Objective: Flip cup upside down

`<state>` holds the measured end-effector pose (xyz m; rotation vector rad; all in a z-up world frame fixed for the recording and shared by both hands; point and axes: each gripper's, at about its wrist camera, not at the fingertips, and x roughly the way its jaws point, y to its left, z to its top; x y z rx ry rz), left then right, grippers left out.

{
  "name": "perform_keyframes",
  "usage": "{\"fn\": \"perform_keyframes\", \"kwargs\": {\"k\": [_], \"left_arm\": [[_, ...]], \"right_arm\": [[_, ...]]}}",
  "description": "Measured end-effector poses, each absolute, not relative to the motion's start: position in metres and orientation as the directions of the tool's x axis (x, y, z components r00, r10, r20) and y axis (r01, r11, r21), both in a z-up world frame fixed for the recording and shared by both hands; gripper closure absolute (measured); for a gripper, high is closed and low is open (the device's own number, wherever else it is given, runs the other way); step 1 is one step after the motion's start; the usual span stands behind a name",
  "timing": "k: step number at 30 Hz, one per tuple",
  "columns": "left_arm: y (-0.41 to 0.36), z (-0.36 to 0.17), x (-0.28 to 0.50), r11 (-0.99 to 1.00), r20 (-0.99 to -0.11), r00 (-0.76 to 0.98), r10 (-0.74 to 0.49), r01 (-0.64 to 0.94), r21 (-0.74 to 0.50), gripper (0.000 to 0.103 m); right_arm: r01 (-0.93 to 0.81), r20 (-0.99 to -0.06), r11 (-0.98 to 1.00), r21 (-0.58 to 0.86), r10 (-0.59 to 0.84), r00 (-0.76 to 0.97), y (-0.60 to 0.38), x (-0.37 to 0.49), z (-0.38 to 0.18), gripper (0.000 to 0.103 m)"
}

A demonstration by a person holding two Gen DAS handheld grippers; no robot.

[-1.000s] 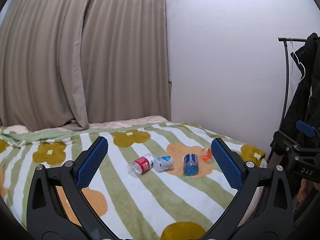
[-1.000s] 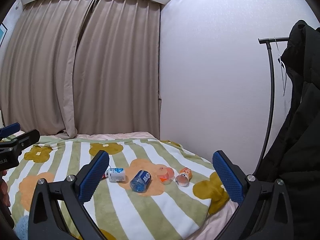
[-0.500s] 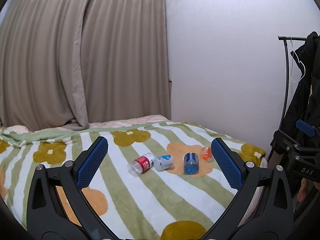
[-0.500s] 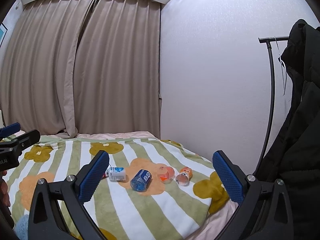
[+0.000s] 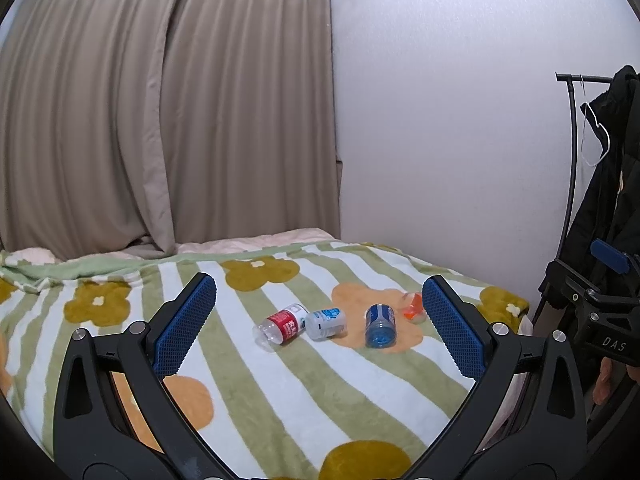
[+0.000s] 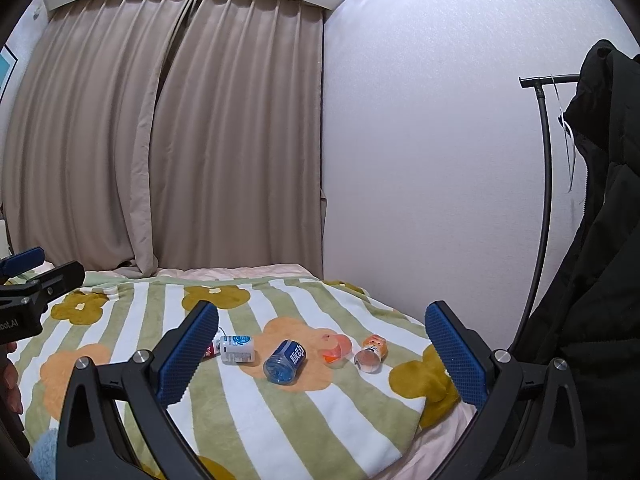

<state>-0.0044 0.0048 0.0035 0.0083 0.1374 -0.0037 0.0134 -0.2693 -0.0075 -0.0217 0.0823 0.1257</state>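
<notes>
nothing much has moved since the earlier frames; both of my grippers hang where they were, and the small things on the bed lie as before.

left wrist view: my left gripper [image 5: 318, 316] is spread wide, holding nothing, its blue pads framing the lower middle of the frame. between them on the striped blanket [image 5: 280, 392] lie a red-labelled bottle [image 5: 280, 327], a white bottle [image 5: 326, 322] touching it, a blue cup [image 5: 380, 325] on its side, and at the right, half hidden behind my right pad, an orange cup [image 5: 412, 308]. at the right edge of the frame i see my other gripper's body.

right wrist view: my right gripper [image 6: 322, 354] is also spread and empty. the blue cup [image 6: 285, 362] lies in the lower centre with its open mouth toward me; the orange cup [image 6: 336, 348] is just right of it, and a small orange-capped jar [image 6: 371, 354] beside that. the white bottle [image 6: 237, 349] sits left of the blue cup.

which cup the task means i cannot tell. both look like thin, light clear plastic, likely to roll on the soft blanket and to buckle if squeezed hard. i would take one across its side wall near the middle, gently.
</notes>
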Motion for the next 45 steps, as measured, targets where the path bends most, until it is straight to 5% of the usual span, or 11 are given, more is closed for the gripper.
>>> {"fn": "perform_keyframes", "kwargs": {"k": [31,39,45], "left_arm": [[0.003,0.002,-0.009,1.000,-0.154,0.988,-0.006,0.006,0.001,0.000],[0.007,0.005,0.010,1.000,-0.187,0.982,-0.005,0.006,0.004,0.000],[0.017,0.011,0.048,0.999,-0.227,0.974,-0.001,0.009,0.034,0.000]], "right_arm": [[-0.136,-0.107,0.991,-0.002,0.135,0.985,-0.264,0.014,-0.014,0.000],[-0.186,-0.178,0.982,0.035,0.190,0.965,-0.263,0.046,-0.014,0.000],[-0.270,-0.318,0.957,0.109,0.291,0.902,-0.255,0.123,-0.009,0.000]]}}
